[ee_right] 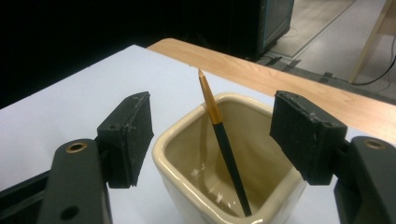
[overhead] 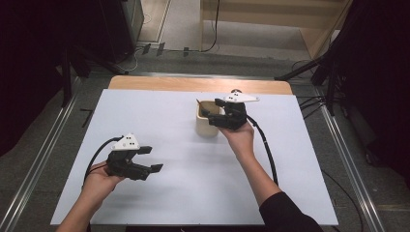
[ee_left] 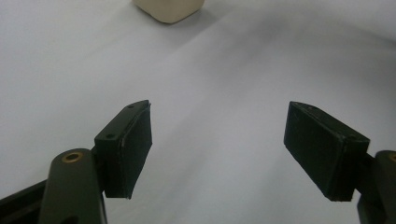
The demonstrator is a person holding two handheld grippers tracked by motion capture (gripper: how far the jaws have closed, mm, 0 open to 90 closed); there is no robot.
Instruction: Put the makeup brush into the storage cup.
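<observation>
A cream square cup (overhead: 207, 126) stands on the white table top, right of the middle. In it a thin brush (ee_right: 227, 151) with a black shaft, gold ferrule and orange tip leans against the far rim. My right gripper (overhead: 212, 110) hovers over the cup from its right side. In the right gripper view this gripper (ee_right: 212, 116) is open, its pads either side of the brush and clear of it, above the cup (ee_right: 187, 196). My left gripper (overhead: 152, 159) rests low at the front left, open and empty. The left gripper view shows its jaws (ee_left: 219, 135) wide over bare table, the cup (ee_left: 170, 10) far ahead.
The white sheet (overhead: 183, 193) covers most of the table, with a wooden strip (overhead: 193, 84) along the far edge. Black cables (overhead: 268, 154) trail from both grippers. Dark stands and floor rails flank the table.
</observation>
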